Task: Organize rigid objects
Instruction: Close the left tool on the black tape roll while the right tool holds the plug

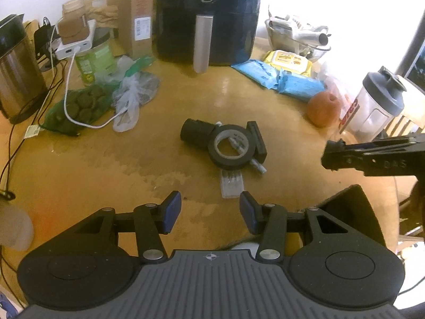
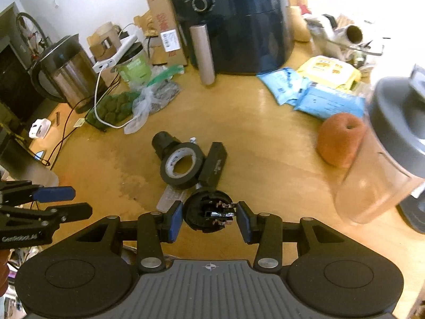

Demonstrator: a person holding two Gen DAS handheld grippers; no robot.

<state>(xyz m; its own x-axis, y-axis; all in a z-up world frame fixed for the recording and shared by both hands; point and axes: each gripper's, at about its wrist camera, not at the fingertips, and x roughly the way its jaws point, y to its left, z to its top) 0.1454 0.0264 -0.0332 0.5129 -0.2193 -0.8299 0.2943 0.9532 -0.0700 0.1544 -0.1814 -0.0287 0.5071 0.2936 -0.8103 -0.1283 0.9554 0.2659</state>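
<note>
A black tape roll (image 1: 230, 147) lies mid-table on a small pile: a black cylinder (image 1: 196, 133), a black bar (image 1: 257, 142) and a clear flat packet (image 1: 231, 183). The same roll (image 2: 182, 168), cylinder (image 2: 162, 143) and bar (image 2: 213, 166) show in the right wrist view. My left gripper (image 1: 210, 211) is open and empty, just short of the pile. My right gripper (image 2: 209, 219) holds a black round plug part with metal prongs (image 2: 209, 214) between its blue pads, near the pile; it also shows at the right edge (image 1: 366, 156).
A black air fryer (image 1: 207, 18) stands at the back, with a cardboard box (image 1: 135, 13), a steel kettle (image 1: 16, 71), green and clear bags (image 1: 87, 103) and a white cable (image 1: 79, 106) to the left. Blue and yellow packs (image 1: 287, 74), an orange (image 1: 322, 107) and a shaker bottle (image 1: 377, 103) are on the right.
</note>
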